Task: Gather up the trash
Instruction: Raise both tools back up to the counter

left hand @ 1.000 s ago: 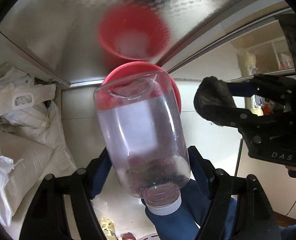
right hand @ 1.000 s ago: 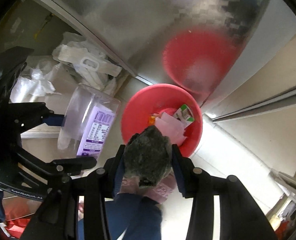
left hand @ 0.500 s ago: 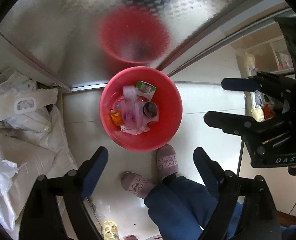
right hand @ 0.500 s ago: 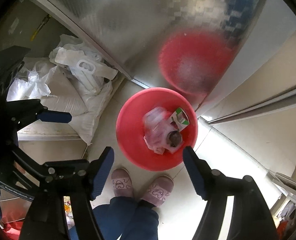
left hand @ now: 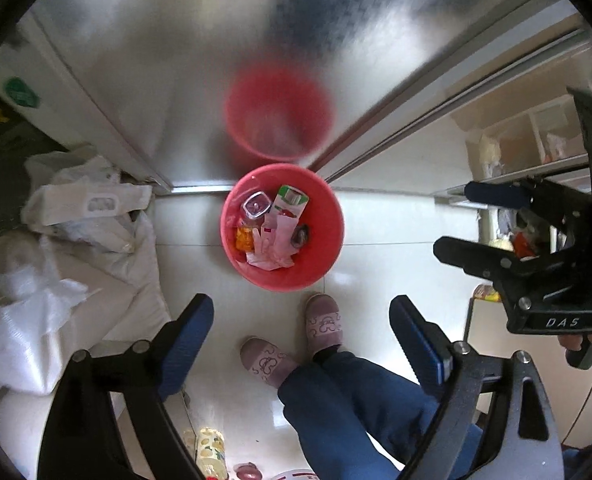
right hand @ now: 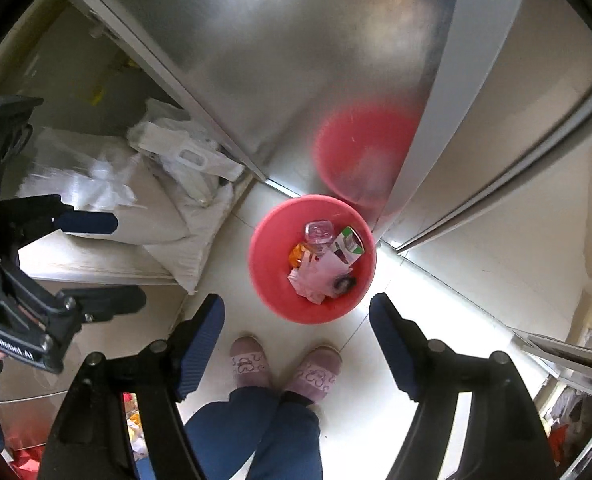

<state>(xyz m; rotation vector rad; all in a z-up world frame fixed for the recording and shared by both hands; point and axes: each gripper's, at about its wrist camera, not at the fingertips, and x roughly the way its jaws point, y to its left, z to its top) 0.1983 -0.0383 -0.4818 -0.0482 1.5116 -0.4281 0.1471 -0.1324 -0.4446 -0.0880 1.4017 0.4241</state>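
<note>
A red bin [left hand: 327,240] stands on the white floor against a metal cabinet. It holds a clear plastic jar [left hand: 254,207], a green and white carton [left hand: 290,202], a dark crumpled lump [left hand: 300,235], pink paper and an orange wrapper. It also shows in the right wrist view [right hand: 272,280], with the jar [right hand: 318,233] and lump [right hand: 344,283] inside. My left gripper [left hand: 301,332] is open and empty, high above the bin. My right gripper [right hand: 296,330] is open and empty, also high above it.
The person's slippered feet [left hand: 323,322] stand just in front of the bin. White sacks and bags [left hand: 76,240] lie to the left. The metal cabinet [left hand: 216,60] mirrors the bin. Shelves [left hand: 535,140] stand at the right.
Both grippers opened and dropped their loads: the clear jar from the left, the dark lump from the right. Both now lie in the red bin, and the grippers have risen.
</note>
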